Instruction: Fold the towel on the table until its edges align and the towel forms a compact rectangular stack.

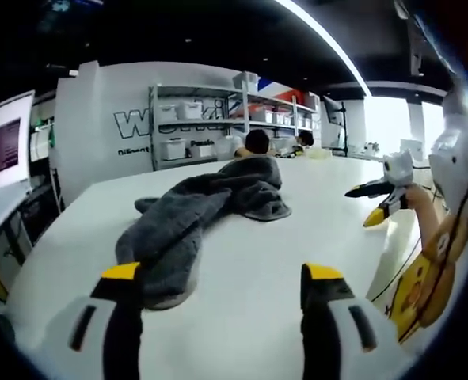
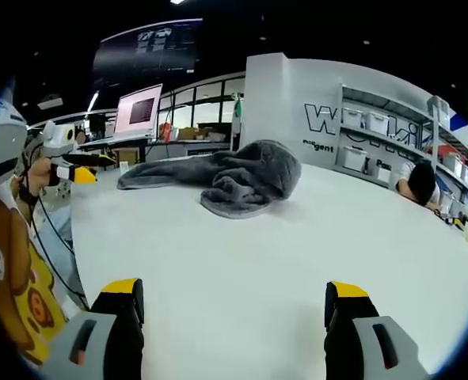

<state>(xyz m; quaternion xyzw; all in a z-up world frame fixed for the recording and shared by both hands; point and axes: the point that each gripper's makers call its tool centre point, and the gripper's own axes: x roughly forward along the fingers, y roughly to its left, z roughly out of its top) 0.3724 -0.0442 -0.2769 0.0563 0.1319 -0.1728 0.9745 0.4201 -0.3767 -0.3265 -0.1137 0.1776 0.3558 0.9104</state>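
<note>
Lab or workshop: storage shelving [image 1: 234, 119] with bins, monitor [image 2: 138, 111], lettered wall [image 1: 131, 119].

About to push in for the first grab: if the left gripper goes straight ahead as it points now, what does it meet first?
Probably the near end of the crumpled grey towel, by its left jaw. The left gripper is open over the bare white table; depth is uncertain.

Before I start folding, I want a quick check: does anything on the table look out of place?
The towel lies crumpled in a long heap on the table, not flat, with no edges aligned. Both grippers, left and right, are open and clear of it.
</note>
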